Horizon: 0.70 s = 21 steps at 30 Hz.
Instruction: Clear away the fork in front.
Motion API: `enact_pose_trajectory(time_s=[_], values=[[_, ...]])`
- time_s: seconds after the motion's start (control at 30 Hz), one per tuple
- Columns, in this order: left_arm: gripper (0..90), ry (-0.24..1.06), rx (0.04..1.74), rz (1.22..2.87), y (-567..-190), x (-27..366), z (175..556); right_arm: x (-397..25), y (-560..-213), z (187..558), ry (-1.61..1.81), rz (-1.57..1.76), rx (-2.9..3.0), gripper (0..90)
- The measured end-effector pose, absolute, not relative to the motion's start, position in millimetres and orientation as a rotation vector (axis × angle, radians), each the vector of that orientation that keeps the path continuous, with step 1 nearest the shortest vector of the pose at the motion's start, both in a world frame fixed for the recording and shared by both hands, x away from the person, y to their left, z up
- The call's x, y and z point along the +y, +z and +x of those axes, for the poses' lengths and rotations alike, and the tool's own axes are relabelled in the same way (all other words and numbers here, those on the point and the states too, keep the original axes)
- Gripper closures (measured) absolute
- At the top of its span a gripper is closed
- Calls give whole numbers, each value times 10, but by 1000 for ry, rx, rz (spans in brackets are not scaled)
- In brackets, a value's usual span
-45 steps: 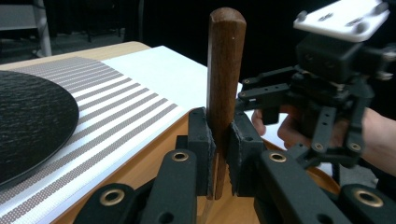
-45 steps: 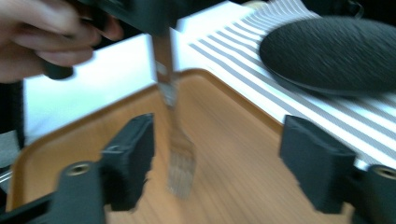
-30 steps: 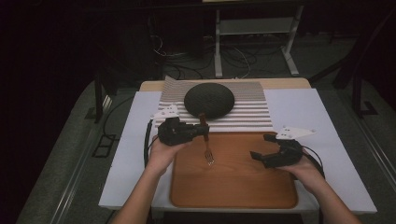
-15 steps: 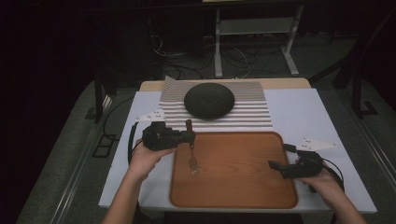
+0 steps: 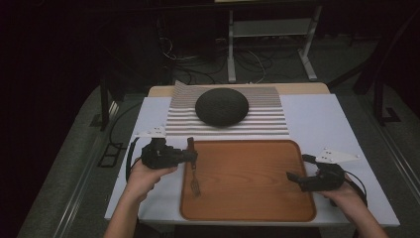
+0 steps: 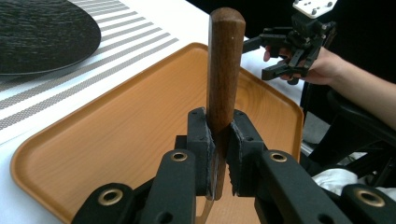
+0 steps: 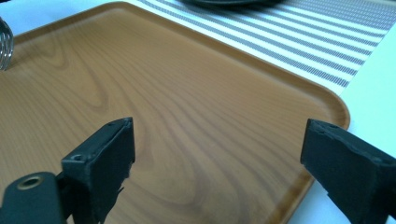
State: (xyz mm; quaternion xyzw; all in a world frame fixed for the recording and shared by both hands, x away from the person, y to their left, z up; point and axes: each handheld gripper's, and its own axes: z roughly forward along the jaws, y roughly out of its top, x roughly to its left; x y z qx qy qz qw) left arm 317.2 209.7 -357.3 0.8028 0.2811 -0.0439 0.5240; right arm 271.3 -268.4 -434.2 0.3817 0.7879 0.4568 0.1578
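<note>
Hiding fork point(image 5: 195, 184) neck: left gripper point(image 6: 219, 144) pads; tines cropped.

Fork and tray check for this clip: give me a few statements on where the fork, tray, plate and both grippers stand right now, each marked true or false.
1. The left gripper is shut on the fork by its wooden handle. True.
2. The right gripper holds the dark plate. False: its jaws stand wide apart with nothing between them, by the right edge of the tray.
3. The fork's tines hang over the left part of the tray. True.
4. The dark plate sits on the tray. False: it rests on the striped mat behind the tray.
5. The tray carries a cup. False: only the fork's tines are over it.
</note>
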Motion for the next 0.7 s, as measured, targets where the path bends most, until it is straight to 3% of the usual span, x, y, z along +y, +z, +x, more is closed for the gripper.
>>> enact_pose_trajectory(time_s=[0.7], values=[[778, -85, 686, 1958, -3771, 1703, 3491, -2723, -4338, 2737, 1306, 1108, 2216, 102]])
